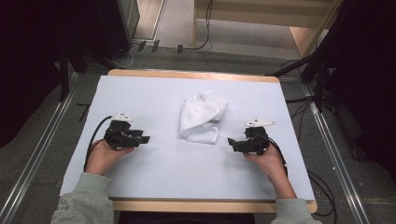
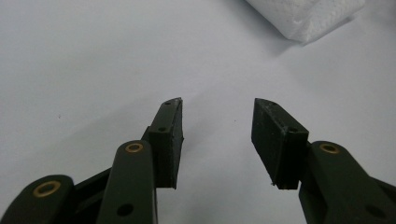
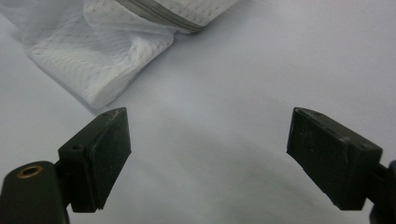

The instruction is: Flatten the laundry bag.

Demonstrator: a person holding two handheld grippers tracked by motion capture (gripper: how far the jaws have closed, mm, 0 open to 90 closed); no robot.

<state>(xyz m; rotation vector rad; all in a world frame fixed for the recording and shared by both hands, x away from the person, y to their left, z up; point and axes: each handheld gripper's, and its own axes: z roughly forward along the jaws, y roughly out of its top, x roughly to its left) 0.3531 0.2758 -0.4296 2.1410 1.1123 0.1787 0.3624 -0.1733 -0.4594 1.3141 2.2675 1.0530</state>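
Pre-grasp step, by my reading: folded white cloth (image 1: 202,117) lies on the table (image 1: 154,172) between and just ahead of both claws, left gripper (image 1: 145,139) and right gripper (image 1: 230,141) agape and empty (neither touching it); next move likely needs both to close in on its edges.

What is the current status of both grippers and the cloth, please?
Left gripper and right gripper open, empty. Crumpled white textured cloth lies untouched between them. Nothing obstructing.
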